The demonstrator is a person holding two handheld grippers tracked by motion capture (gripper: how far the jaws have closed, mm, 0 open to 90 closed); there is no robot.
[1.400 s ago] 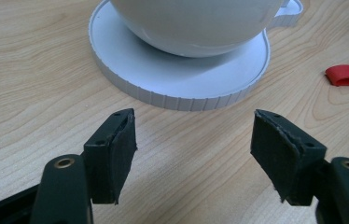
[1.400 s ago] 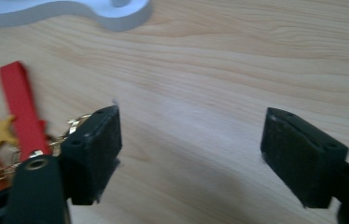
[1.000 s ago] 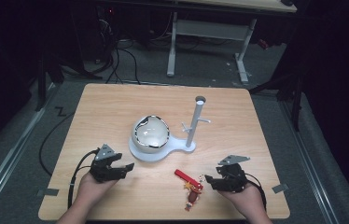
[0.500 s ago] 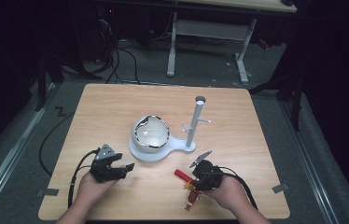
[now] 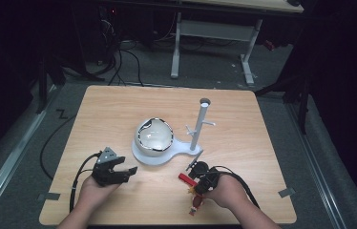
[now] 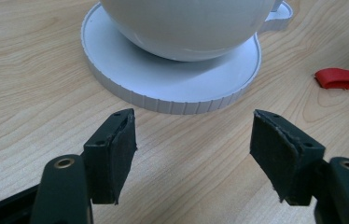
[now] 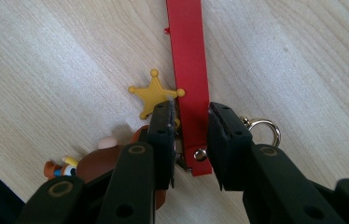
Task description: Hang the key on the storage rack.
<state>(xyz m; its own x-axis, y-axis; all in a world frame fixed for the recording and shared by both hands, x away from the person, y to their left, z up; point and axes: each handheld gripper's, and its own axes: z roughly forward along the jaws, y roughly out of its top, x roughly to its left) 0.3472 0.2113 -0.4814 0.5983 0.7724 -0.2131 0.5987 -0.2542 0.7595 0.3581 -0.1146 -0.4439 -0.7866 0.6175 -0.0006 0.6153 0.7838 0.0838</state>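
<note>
A red strap [image 7: 189,56] of a keychain lies flat on the wooden table, with a yellow star charm [image 7: 154,95], a metal ring [image 7: 262,127] and a small brown figure [image 7: 93,165] at its end. My right gripper [image 7: 190,126] has its jaws pressed against both edges of the strap near its rivet. In the high view the right gripper [image 5: 193,185] sits at the table's front, right of centre, over the strap [image 5: 184,178]. My left gripper [image 5: 128,172] rests at the front left, open and empty, facing the white base [image 6: 163,88].
A white round bowl [image 5: 154,136] sits on a white ribbed base [image 5: 176,151] at the table's middle. A white upright post [image 5: 199,125] with side pegs rises from that base. The strap's tip [image 6: 343,77] lies right of the base. Table legs stand beyond the far edge.
My right gripper has moved left from the front right corner to the keychain and has shut around the red strap. The left gripper has stayed put.
</note>
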